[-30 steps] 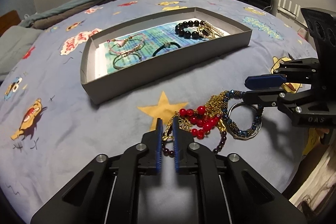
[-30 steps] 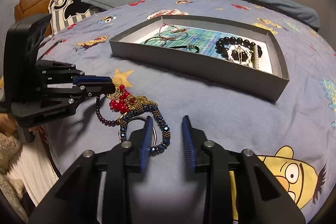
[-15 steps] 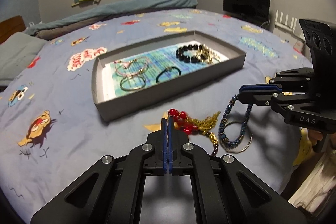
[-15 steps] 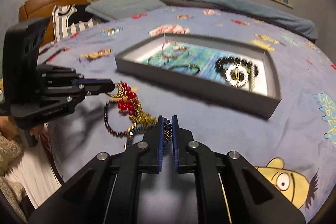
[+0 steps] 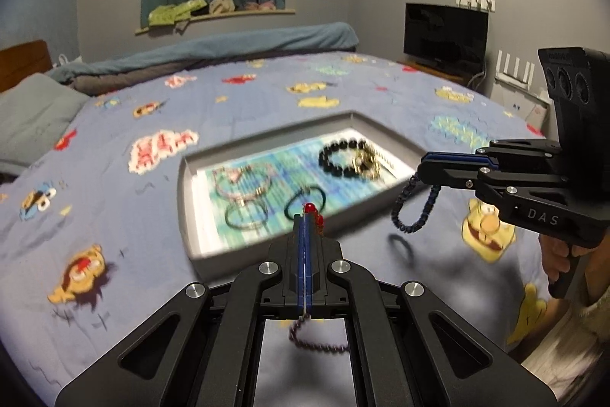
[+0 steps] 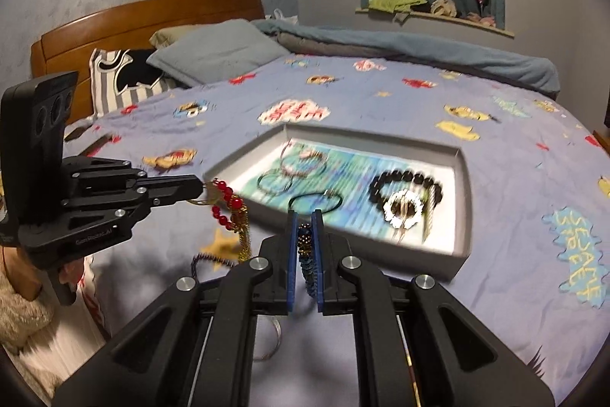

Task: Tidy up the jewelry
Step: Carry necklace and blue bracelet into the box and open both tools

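— Above the bedspread (image 5: pixel 114 216), low centre of both frames, what are the two grippers carrying?

— The left gripper (image 5: pixel 304 216) is pinching the red bead strand (image 6: pixel 227 203) with its jaws pressed together; gold tassel and a dark purple loop are dangling below. The right gripper (image 6: pixel 305 222) is clamping the blue beaded bracelet (image 5: pixel 415 205), jaws nearly together around it.

— Risks?

— Trailing loops may be catching each other or the grey tray (image 5: pixel 185 201) wall, judging by how low they are hanging. A thin pinch could be slipping.

— And the tray?

— Sitting mid-frame, blurred, holding a black bead bracelet (image 6: pixel 406 184), thin bangles (image 5: pixel 244 205) and a dark cord loop (image 6: pixel 314 203).
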### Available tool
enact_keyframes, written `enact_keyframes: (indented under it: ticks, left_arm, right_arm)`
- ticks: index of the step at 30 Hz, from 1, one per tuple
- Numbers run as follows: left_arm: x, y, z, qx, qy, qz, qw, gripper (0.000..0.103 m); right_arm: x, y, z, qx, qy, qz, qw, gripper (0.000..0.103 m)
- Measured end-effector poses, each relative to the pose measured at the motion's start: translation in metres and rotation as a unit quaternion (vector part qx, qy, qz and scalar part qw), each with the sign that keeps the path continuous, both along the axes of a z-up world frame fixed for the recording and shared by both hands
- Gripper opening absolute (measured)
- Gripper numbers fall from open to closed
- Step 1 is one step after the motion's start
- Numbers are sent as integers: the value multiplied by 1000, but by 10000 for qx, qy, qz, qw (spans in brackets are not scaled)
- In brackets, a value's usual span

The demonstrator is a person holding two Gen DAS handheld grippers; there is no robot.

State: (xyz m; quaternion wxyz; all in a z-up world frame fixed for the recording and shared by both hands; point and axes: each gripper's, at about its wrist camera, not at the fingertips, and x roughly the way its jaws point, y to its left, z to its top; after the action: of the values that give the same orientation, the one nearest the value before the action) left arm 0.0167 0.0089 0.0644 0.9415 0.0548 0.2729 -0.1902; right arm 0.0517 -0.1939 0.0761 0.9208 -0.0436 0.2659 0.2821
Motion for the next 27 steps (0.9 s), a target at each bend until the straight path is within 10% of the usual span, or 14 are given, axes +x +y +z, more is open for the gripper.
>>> enact_keyframes:
  ticks: [27]
  left_arm:
    - [168, -29, 19, -262, 344, -266, 9987, 1]
  right_arm:
    - [163, 5, 21, 239, 1, -724, 9971, 7]
